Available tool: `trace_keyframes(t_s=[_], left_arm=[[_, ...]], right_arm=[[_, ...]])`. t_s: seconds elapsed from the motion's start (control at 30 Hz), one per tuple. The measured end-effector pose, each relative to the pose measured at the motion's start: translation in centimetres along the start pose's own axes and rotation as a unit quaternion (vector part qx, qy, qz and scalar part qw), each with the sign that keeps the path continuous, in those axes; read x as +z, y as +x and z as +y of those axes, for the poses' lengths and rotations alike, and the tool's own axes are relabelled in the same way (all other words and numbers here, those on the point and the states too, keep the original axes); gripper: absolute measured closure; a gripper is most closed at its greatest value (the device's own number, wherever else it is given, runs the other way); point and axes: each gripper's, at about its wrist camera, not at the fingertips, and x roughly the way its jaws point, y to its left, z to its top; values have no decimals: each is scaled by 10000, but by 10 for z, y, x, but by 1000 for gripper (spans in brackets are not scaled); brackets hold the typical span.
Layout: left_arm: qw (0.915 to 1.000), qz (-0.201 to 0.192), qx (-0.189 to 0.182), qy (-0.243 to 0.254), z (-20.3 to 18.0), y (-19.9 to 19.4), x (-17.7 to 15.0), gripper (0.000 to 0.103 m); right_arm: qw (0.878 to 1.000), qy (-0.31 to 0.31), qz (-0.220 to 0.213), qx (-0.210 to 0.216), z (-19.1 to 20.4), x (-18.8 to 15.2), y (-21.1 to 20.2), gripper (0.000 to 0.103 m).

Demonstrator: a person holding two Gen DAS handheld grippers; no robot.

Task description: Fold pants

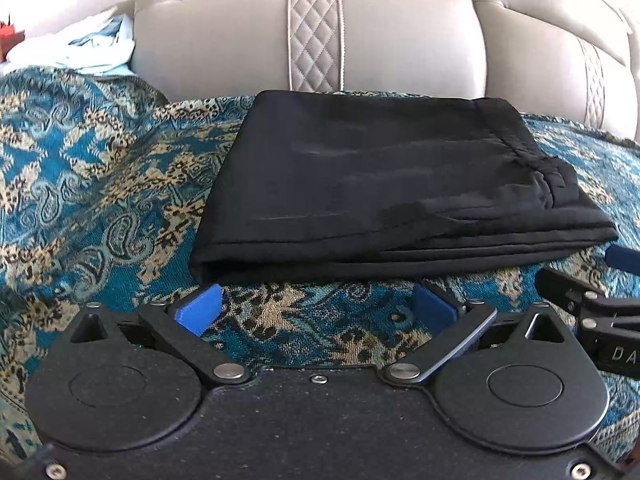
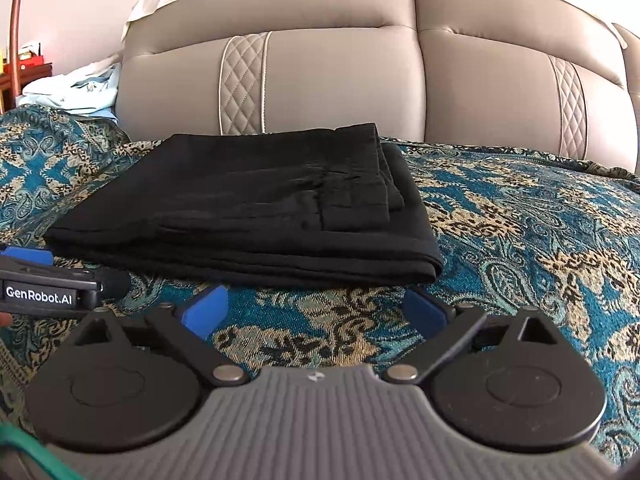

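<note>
Black pants lie folded into a compact stack on the patterned bedspread, in front of the padded headboard. Several layers show at the near edge, and the waistband sits at the right side in the left wrist view.

Left tool is spread wide with nothing between the blue pads, just short of the stack's near edge. Right tool is the same: wide apart, empty, apart from the cloth.

The fold looks essentially done, so the step in hand reads as release and clear, maybe a final tidy. To do it well, keep both tools off the fabric so the layers don't drag. If evening out is needed, press flat on top rather than pinching one edge. The near-right corner looks slightly loose, so watch it. The tools sit close together, so avoid knocking them.
</note>
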Motion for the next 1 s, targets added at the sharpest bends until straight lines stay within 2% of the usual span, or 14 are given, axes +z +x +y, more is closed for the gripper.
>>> trace_keyframes(t_s=[0.17, 0.8, 1.0], left_arm=[[10000, -43, 17, -78, 2, 4, 2, 0], [9991, -431, -22, -7, 5, 7, -7, 0], [9993, -365, -2, -29, 4, 8, -5, 0]], right_arm=[[9996, -239, -53, -119, 8, -4, 5, 0], [9993, -373, -96, 18, 11, -6, 11, 0], [9992, -371, -123, -11, 12, -7, 10, 0]])
